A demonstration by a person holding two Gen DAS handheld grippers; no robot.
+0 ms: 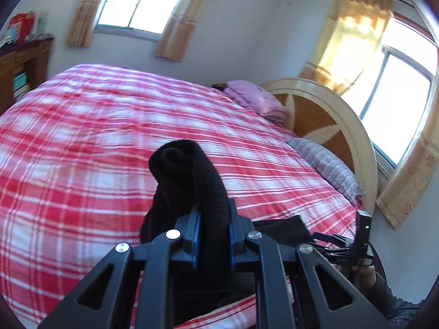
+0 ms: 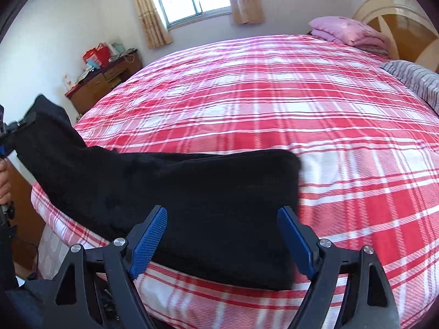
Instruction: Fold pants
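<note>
The black pants (image 2: 192,200) lie on the red-and-white plaid bed (image 2: 274,104) near its front edge, with one end lifted off the bed at the left. My left gripper (image 1: 212,219) is shut on that lifted end of the pants (image 1: 189,172), a bunched roll of black fabric standing up between its blue pads. It shows at the far left of the right wrist view (image 2: 16,128). My right gripper (image 2: 222,233) is open and empty just above the near edge of the pants, its blue pads (image 2: 149,241) spread wide. The right gripper also shows in the left wrist view (image 1: 329,240).
A folded pink blanket (image 2: 348,31) and a grey striped pillow (image 2: 417,82) lie by the round wooden headboard (image 1: 329,118). A wooden desk (image 2: 104,82) with red bags stands beyond the bed's left side. Curtained windows (image 1: 142,0) are in the walls.
</note>
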